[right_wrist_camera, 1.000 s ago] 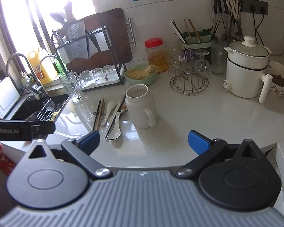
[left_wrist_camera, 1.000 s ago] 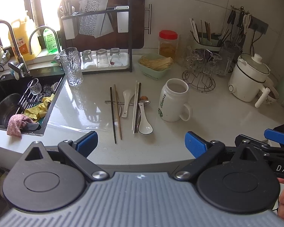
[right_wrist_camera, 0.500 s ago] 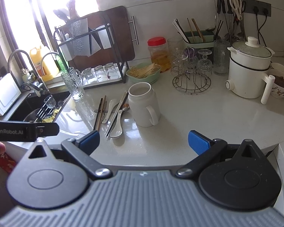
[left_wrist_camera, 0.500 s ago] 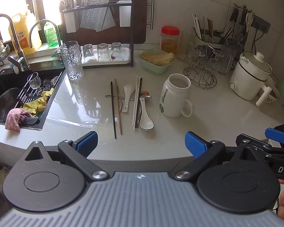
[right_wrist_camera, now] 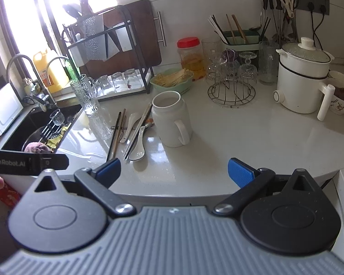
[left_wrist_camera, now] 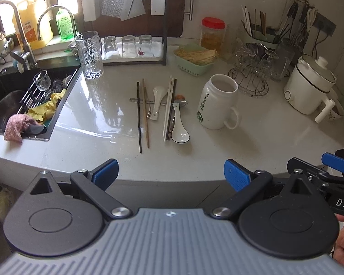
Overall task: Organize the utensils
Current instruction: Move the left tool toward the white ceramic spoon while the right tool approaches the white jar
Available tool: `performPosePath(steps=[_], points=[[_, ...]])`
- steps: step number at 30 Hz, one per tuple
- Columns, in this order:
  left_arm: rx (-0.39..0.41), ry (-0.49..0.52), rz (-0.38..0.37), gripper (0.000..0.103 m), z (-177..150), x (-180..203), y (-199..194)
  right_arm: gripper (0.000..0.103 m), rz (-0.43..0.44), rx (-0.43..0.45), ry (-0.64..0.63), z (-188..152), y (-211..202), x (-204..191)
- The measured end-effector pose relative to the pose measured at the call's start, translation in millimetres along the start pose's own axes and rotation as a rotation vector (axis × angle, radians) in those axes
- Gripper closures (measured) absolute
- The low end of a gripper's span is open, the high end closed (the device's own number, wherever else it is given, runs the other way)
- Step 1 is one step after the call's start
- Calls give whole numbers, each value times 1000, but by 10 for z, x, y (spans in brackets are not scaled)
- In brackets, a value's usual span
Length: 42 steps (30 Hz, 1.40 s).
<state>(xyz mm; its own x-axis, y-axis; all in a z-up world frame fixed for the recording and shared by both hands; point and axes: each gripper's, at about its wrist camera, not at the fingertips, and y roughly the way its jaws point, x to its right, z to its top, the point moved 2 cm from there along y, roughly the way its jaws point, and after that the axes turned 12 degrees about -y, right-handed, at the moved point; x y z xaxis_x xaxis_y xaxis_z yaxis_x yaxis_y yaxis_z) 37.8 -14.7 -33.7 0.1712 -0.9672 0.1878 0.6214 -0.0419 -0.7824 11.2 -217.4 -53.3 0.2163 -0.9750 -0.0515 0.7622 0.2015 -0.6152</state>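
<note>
Nearest in each wrist view are the blue-padded jaws. The left gripper [left_wrist_camera: 170, 174] stands wide with nothing between its pads, held at the counter's [left_wrist_camera: 252, 142] front edge. The right gripper [right_wrist_camera: 174, 171] is just as wide and just as empty, at the same edge further right — its blue tip shows at the right border of the left view.

Beyond the jaws, well apart from both, lie the utensils, loose on the counter. From the left view they sit almost straight ahead of the gap: a dark chopstick [left_wrist_camera: 139, 116] and a wooden chopstick [left_wrist_camera: 145, 114] side by side, then a small white spoon [left_wrist_camera: 158, 99], a pale pair of chopsticks [left_wrist_camera: 168, 107] with dark ones against them, and a larger white spoon [left_wrist_camera: 179, 128] with its bowl toward the camera. A metal spoon [left_wrist_camera: 181, 102] lies crosswise under the pile. From the right view the same pile sits ahead and left of the gap.

Just right of the pile stands a white mug [left_wrist_camera: 217, 105] — upright, handle toward the camera, apart from the utensils.

Further back are a tall glass [left_wrist_camera: 89, 55] by the sink [left_wrist_camera: 2, 96], a green basket [left_wrist_camera: 195, 63], a wire glass rack [left_wrist_camera: 252, 75] and a white pot [left_wrist_camera: 309, 87].
</note>
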Motion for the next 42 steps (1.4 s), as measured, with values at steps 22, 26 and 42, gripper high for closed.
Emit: performPosePath(steps=[22,26,42], points=[[-32,-77,85,3,352,-178,579,1,3,13,-82,259,516,-17],[-48,-74,88,3,509,-234,739,1,7,6,-73,328,676,-28],[-136,15,43,3,1087,-246,1694,1,-19,-89,-76,534,1499,-69]])
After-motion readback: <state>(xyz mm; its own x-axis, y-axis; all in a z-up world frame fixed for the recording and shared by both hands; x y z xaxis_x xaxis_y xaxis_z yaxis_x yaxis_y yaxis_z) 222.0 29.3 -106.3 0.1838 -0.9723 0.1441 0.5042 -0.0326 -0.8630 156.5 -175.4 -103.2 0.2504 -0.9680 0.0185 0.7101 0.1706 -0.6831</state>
